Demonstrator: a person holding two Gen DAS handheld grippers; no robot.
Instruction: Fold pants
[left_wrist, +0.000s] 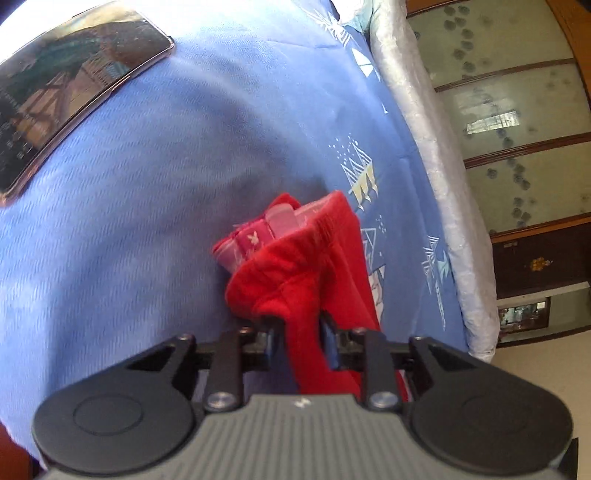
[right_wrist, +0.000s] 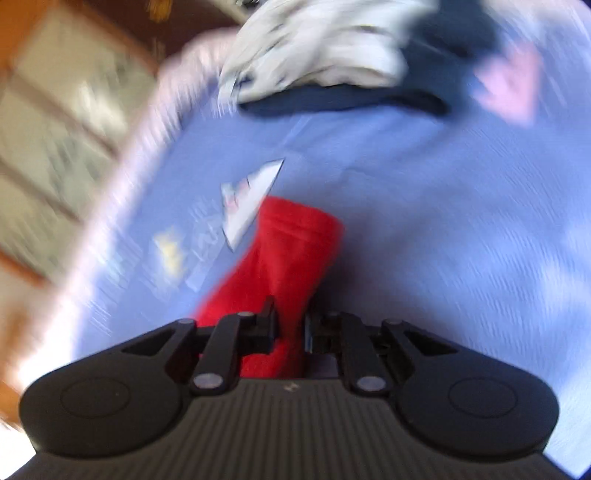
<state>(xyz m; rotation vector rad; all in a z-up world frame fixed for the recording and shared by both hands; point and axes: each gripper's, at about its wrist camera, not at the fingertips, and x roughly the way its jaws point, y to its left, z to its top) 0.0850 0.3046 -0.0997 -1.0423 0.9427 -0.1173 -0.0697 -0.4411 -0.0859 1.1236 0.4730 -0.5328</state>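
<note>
The red pants hang bunched over the blue bedsheet. In the left wrist view my left gripper is shut on the red fabric near the waistband, whose pink patterned band shows beyond it. In the blurred right wrist view my right gripper is shut on another part of the red pants, which stick out ahead of the fingers above the sheet.
A smartphone lies on the sheet at the upper left. The bed's silvery edge runs along the right, with wooden glass-door cabinets beyond. White and dark clothes are piled at the far end of the bed.
</note>
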